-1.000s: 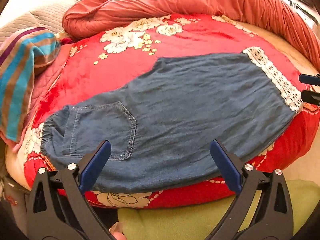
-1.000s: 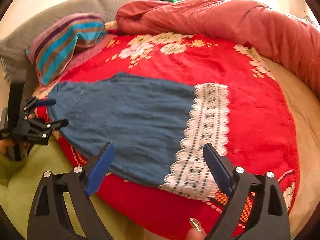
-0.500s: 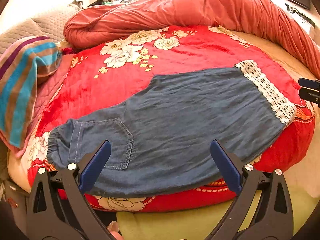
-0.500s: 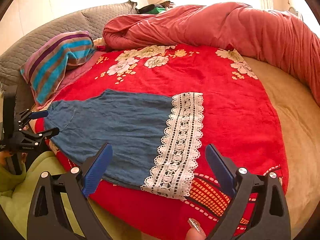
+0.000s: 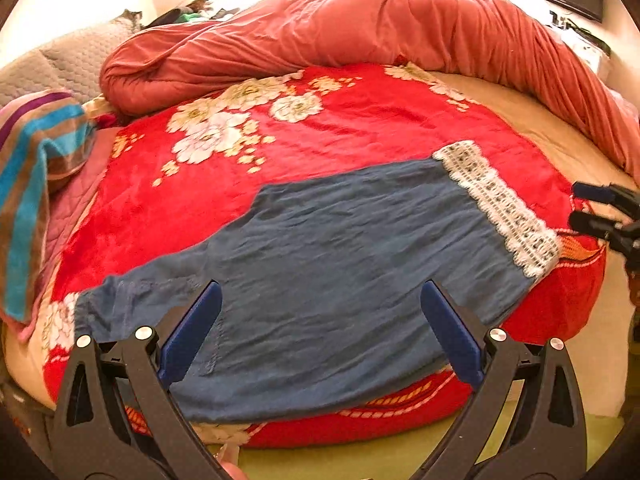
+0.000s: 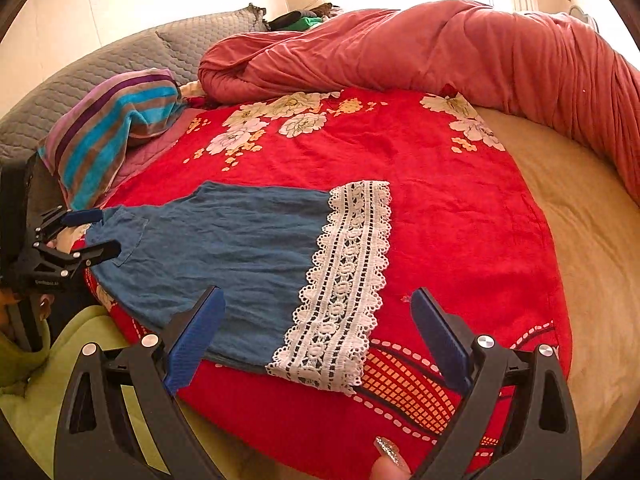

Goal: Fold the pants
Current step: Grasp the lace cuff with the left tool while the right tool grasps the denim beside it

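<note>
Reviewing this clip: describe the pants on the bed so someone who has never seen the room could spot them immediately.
Find the red floral blanket spread over the bed, in front of the rolled salmon-pink duvet. The pants lie flat along its near edge. They are the only blue denim-look item, with a wide white lace band at the leg end, unlike the striped pillow nearby.

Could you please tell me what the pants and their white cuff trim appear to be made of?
The pants look like thin, soft denim or chambray: matte blue, finely wrinkled, with visible pocket stitching. The trim looks like white cotton lace: openwork holes and scalloped edges. Exact fibers can't be confirmed.
</note>
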